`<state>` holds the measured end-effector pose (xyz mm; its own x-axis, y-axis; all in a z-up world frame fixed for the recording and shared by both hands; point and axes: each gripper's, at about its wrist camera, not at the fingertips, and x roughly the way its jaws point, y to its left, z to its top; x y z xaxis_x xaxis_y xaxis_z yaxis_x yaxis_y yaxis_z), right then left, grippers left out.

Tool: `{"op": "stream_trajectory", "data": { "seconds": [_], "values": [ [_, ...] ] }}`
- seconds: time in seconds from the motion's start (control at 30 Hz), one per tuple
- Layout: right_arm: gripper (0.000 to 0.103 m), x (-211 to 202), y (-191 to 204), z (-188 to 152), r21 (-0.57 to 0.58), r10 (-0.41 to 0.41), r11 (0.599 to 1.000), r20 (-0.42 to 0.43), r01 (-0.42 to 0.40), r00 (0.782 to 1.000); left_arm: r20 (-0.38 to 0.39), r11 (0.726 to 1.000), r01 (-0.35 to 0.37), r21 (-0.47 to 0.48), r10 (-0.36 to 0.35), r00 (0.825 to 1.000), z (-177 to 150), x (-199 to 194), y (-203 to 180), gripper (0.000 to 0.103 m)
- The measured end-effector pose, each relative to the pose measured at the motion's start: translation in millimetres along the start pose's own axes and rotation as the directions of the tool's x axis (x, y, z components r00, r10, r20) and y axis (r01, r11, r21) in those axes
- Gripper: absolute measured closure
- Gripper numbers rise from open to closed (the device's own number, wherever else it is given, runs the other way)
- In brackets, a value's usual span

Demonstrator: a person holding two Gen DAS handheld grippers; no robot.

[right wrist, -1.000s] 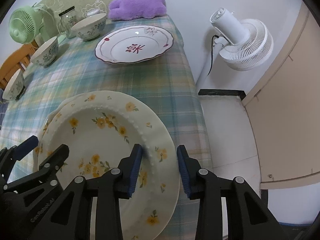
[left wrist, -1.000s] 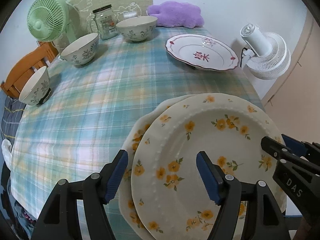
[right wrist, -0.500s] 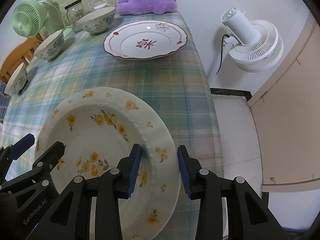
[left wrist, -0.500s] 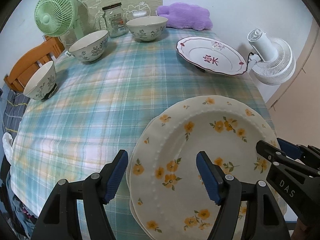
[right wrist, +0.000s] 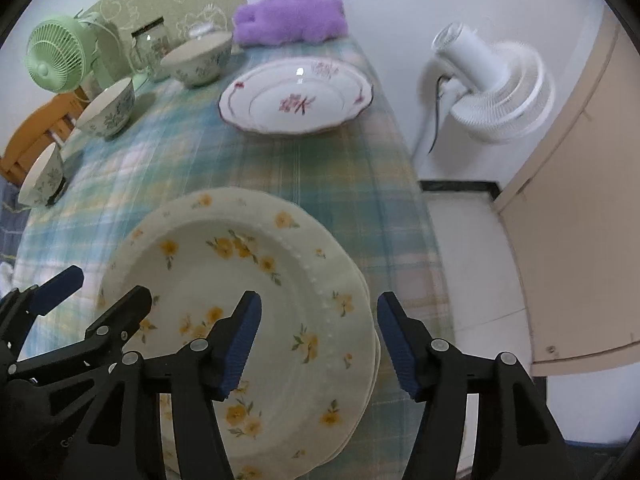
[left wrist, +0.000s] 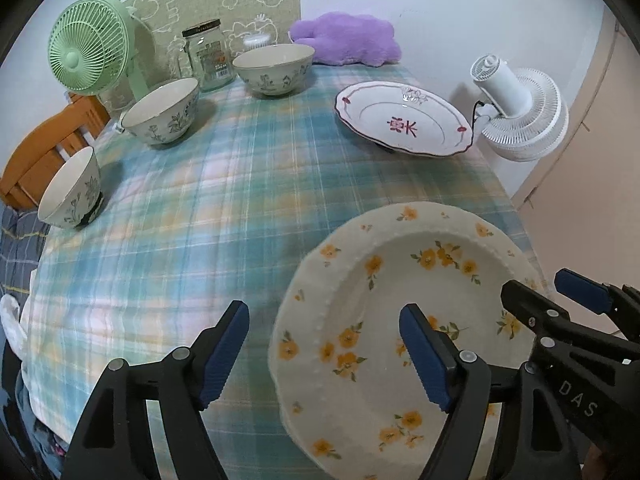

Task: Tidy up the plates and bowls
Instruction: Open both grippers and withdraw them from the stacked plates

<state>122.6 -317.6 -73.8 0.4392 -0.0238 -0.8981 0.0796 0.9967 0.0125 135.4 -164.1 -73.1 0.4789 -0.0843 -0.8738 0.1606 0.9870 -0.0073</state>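
Observation:
A cream plate with yellow flowers (left wrist: 400, 280) lies on top of a matching plate at the near right of the plaid table (left wrist: 240, 200). My left gripper (left wrist: 323, 320) straddles its left rim. Its jaws are opening and neither pad presses the plate. My right gripper (right wrist: 318, 304) straddles the right rim of the flowered plate (right wrist: 240, 280). Its jaws are also opening, with one pad over the plate and one past the edge. Farther back lie a white plate with red marks (left wrist: 404, 120) and three patterned bowls (left wrist: 274, 66) (left wrist: 162, 112) (left wrist: 70, 188).
A glass jar (left wrist: 208, 56), a green fan (left wrist: 86, 56) and a purple plush (left wrist: 348, 40) stand along the far edge. A white floor fan (left wrist: 520, 116) is beside the table's right edge. A wooden chair (left wrist: 36, 148) is at the left.
The top flowered plate has slid over and settled square on the lower one. My right jaws have let go of its rim and spread wide. My left jaws are slightly wider.

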Motion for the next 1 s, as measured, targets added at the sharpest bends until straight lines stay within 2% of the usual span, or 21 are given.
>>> {"op": "stream_trajectory", "data": {
  "seconds": [0.27, 0.53, 0.77, 0.83, 1.0],
  "values": [
    [0.038, -25.7, 21.0, 0.5, 0.1, -0.025, 0.995, 0.036, 0.022, 0.999, 0.027, 0.999, 0.043, 0.034, -0.044, 0.999, 13.7, -19.1, 31.2, 0.015],
    [0.038, -43.3, 37.9, 18.4, 0.183, -0.046, 0.983, 0.094, 0.029, 0.994, 0.047, 0.993, 0.095, 0.076, -0.098, 0.994, 34.4, -23.0, 51.6, 0.008],
    [0.037, -42.5, 39.5, 44.7, 0.212, -0.1, 0.975, 0.112, 0.075, 0.989, 0.063, 0.996, 0.08, 0.046, -0.083, 0.995, 65.7, -15.6, 52.9, 0.008],
    [0.031, -38.6, 36.8, 54.4, 0.206, -0.11, 0.975, 0.105, 0.087, 0.988, 0.073, 0.997, 0.072, 0.041, -0.075, 0.994, 74.6, -12.7, 50.8, 0.008],
    [0.028, -23.5, 21.8, 85.1, 0.162, -0.096, 0.984, 0.113, 0.077, 0.989, 0.092, 0.998, 0.054, 0.023, -0.056, 0.994, 100.8, 0.0, 39.9, 0.007]
  ]
}}
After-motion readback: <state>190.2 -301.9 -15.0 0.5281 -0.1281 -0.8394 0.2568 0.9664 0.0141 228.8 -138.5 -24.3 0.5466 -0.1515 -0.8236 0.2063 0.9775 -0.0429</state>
